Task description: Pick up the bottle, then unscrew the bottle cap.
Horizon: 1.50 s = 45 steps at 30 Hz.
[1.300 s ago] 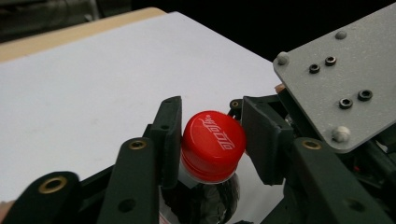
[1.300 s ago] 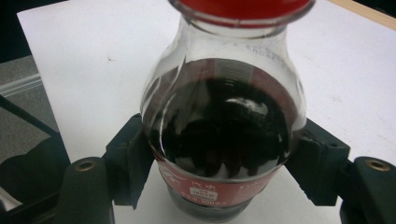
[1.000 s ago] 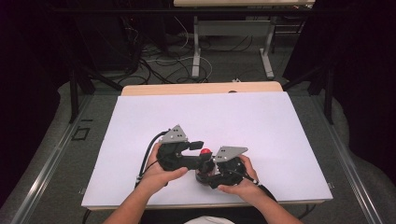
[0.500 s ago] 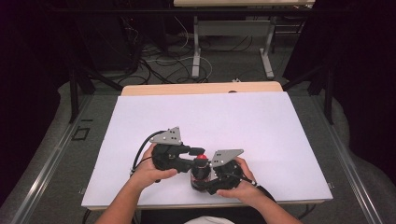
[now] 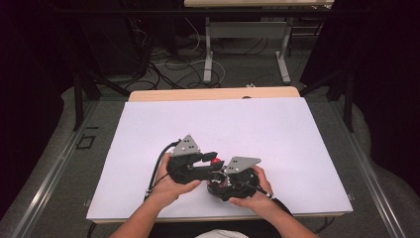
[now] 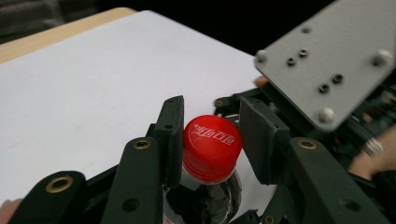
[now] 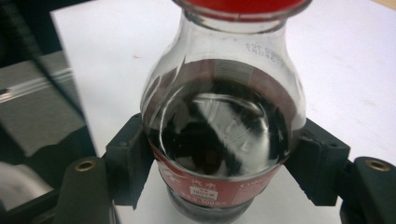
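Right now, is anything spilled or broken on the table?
No, nothing stands out. The bottle is whole, its red cap on. The right gripper clamps its body, the left gripper its cap. The white table looks dry.

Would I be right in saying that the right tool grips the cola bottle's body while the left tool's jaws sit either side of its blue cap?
Nearly: the cap is red, not blue, as the left gripper view shows. The rest stands: the right tool grips the bottle's body, and the left tool has its jaws either side of the cap.

The bottle [image 7: 223,135] has its cap [image 7: 240,7] cut by the top edge; from above, grippers hide its body, probably upright
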### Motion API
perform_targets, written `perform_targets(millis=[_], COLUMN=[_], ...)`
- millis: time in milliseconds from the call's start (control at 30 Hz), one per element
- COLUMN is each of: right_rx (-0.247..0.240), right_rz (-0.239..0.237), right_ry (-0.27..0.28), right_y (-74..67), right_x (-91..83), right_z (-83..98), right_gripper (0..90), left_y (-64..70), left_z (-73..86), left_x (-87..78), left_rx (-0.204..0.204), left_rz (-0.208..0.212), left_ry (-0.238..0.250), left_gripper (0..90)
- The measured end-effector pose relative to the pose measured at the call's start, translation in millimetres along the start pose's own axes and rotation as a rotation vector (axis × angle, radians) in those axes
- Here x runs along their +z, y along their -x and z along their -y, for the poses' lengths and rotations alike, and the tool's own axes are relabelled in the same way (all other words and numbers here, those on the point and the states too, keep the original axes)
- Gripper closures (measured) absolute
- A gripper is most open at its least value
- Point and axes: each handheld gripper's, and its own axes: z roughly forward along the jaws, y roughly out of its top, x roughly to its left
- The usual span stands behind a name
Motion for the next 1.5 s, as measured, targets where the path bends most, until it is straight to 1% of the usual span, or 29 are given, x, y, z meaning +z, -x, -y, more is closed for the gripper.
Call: perform_targets(millis=[33,67,100,167,200,233,300,400,433,467,500,533,600,633,667,767,867,900,967,1033,1100,1133,1200,1233,1267,1300,1367,1400,1500], right_rx=[0.002,0.007,0.012,0.020,0.019,0.017,0.010,0.008,-0.008,0.003,0.001,0.000,-0.014,-0.021,-0.020,-0.030,-0.042,-0.041,-0.047,-0.042,-0.044,-0.032,-0.026,-0.012,-0.011,-0.010,0.001,0.007,0.010], right_rz=[0.008,0.017,0.018,0.010,0.009,0.001,-0.008,-0.025,-0.032,-0.041,-0.046,-0.056,-0.061,-0.079,-0.077,-0.111,-0.124,-0.125,-0.126,-0.121,-0.116,-0.107,-0.088,-0.085,-0.077,-0.062,-0.047,-0.039,-0.018], right_ry=[0.005,0.006,0.001,-0.007,-0.007,-0.001,0.011,0.014,0.017,0.014,0.013,0.009,0.014,-0.002,0.012,0.006,0.001,0.002,0.004,0.005,0.005,0.003,0.014,-0.004,-0.007,0.003,0.000,0.005,0.005], right_y=[0.4,0.7,0.9,1.4,1.6,1.7,2.3,2.4,2.9,2.3,2.1,1.4,0.2,-0.1,-1.0,-3.4,-5.2,-5.3,-5.3,-5.7,-4.8,-5.2,-4.0,-3.6,-2.8,-2.0,-1.2,-0.8,-0.2], right_x=[0.4,0.8,0.4,-0.1,-0.4,-0.5,0.0,-0.4,-0.7,-1.2,-1.3,-1.5,-1.0,-1.5,-0.2,0.2,0.6,0.8,1.2,1.6,2.2,2.1,2.9,1.9,1.8,2.4,1.8,2.0,2.0], right_z=[0.4,0.7,0.8,0.8,0.8,1.1,1.0,0.6,0.4,0.3,0.2,-0.2,0.0,-0.5,-0.1,-0.5,-0.9,-0.9,-0.8,-0.6,-0.7,-0.4,0.0,-0.2,-0.2,0.2,0.7,1.1,1.5], right_gripper=[30.0,30.0,30.0,30.0,30.0,30.0,29.9,29.9,29.9,29.9,29.9,29.9,29.9,29.9,29.9,29.9,29.9,29.9,29.9,29.9,30.0,29.9,30.0,30.0,30.0,30.0,30.0,30.0,30.0], left_y=[6.0,10.8,13.3,15.0,14.2,12.1,6.1,-4.6,-9.4,-13.1,-17.4,-20.2,-23.9,-26.1,-27.4,-31.9,-32.3,-32.6,-34.6,-35.1,-32.3,-30.8,-26.2,-23.3,-20.1,-15.5,-8.1,-4.2,6.9], left_z=[-0.1,0.1,0.2,0.2,0.3,0.0,-0.8,-1.4,-1.5,-1.2,-0.9,-0.5,0.3,0.5,1.3,3.1,4.8,5.3,6.1,6.9,6.8,6.5,6.0,5.8,5.4,5.4,5.7,6.0,7.0], left_x=[1.1,2.5,3.5,3.7,3.6,2.4,1.4,-0.5,-2.5,-3.4,-5.2,-6.4,-8.2,-9.0,-9.4,-9.3,-8.4,-8.4,-8.0,-8.1,-8.4,-8.1,-6.7,-6.2,-5.5,-4.6,-2.5,-1.8,1.0], left_rx=[-0.016,-0.020,-0.020,-0.055,-0.055,-0.048,-0.062,-0.038,-0.026,-0.019,-0.007,0.013,0.031,0.046,0.055,0.074,0.097,0.102,0.095,0.091,0.091,0.086,0.075,0.066,0.061,0.042,0.027,0.010,-0.010], left_rz=[-0.046,-0.075,-0.092,-0.102,-0.098,-0.079,-0.039,0.026,0.067,0.108,0.148,0.175,0.238,0.266,0.284,0.341,0.349,0.346,0.334,0.328,0.295,0.277,0.216,0.189,0.154,0.122,0.067,0.036,-0.053], left_ry=[-0.004,0.002,0.005,0.007,0.011,0.003,-0.011,-0.012,-0.016,-0.006,-0.010,-0.012,-0.027,-0.035,-0.031,-0.035,-0.043,-0.041,-0.038,-0.032,-0.035,-0.033,-0.024,-0.025,-0.022,-0.020,-0.009,-0.004,0.014], left_gripper=[62.2,62.2,62.1,61.9,61.8,61.6,59.4,51.6,51.2,50.3,48.1,47.5,47.3,47.2,47.1,47.7,51.1,52.9,59.5,60.5,61.0,61.2,61.4,61.4,61.5,61.5,61.5,61.5,61.6])
